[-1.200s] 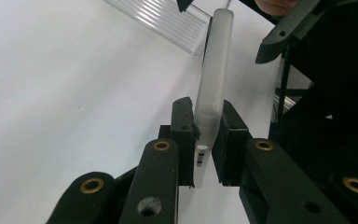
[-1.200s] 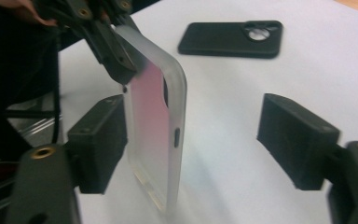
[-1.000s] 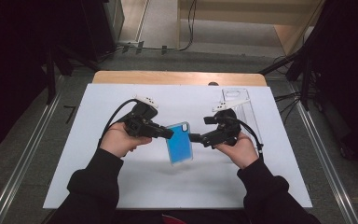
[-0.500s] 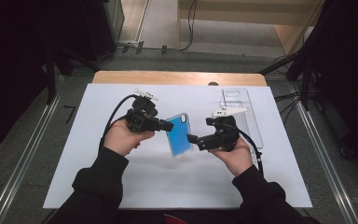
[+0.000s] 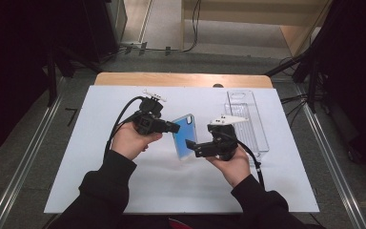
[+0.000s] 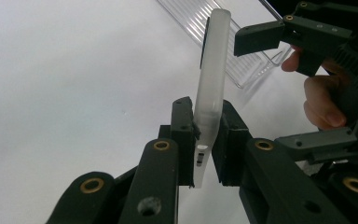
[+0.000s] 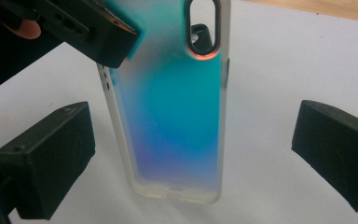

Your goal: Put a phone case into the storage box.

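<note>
Phone case [image 5: 185, 136] is held up off the bench, between the two hands, mid-scene. Left tool [image 6: 204, 140] is clamped on one long edge of it, pads pinching the thin side wall, so the case stands edge-on to that tool and shows its flat back to the right one. Likely reason: presenting the broad face for a handover or a second grip.

Right tool [image 7: 191, 158] is wide apart, one pad either side of the case's lower end, neither touching. Gap looks ample for the case width; it would need to close in on the two long edges.

Case: thin rectangular shell, rounded corners, frosted translucent rim, back fading teal to blue to violet, oval camera cutout near the top, small port holes along the edge. Looks flexible, probably soft plastic, so a hard squeeze could bow it.

Bench [image 5: 124, 191] is covered by a flat matte white sheet. Far right on it lies a clear ribbed plastic tray [image 5: 248, 119], long and shallow, apart from both tools.
</note>
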### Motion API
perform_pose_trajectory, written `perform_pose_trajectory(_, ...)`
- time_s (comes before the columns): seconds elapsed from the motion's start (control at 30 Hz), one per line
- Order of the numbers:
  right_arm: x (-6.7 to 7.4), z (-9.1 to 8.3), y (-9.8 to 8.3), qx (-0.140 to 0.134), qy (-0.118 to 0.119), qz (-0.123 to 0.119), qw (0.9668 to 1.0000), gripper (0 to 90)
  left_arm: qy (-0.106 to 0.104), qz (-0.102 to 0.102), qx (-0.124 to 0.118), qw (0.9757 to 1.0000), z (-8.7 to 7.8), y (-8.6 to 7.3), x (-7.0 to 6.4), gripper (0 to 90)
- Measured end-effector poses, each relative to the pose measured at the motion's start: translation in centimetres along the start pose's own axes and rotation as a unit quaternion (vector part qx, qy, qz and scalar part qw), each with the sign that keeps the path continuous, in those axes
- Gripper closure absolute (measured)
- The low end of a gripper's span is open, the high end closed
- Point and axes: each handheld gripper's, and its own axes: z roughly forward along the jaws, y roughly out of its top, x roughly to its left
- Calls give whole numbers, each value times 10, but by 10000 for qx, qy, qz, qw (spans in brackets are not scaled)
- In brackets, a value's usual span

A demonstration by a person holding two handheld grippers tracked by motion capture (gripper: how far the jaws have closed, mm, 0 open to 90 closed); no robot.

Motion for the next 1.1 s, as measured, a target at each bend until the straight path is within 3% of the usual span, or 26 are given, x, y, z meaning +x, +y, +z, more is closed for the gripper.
perform_pose_trajectory(0.37,8,11,-3,36,-140,56,9999,0,-92,-113,44,9999,5,0,-7,803)
perform_pose_trajectory(0.9,15,23,-3,88,-260,-2,9996,0,-151,-102,134,9997,14,-1,-16,802)
perform_pose_trajectory(1.1,16,24,-4,61,-322,-65,9994,140,-133,-93,173,9997,17,-1,-17,802)
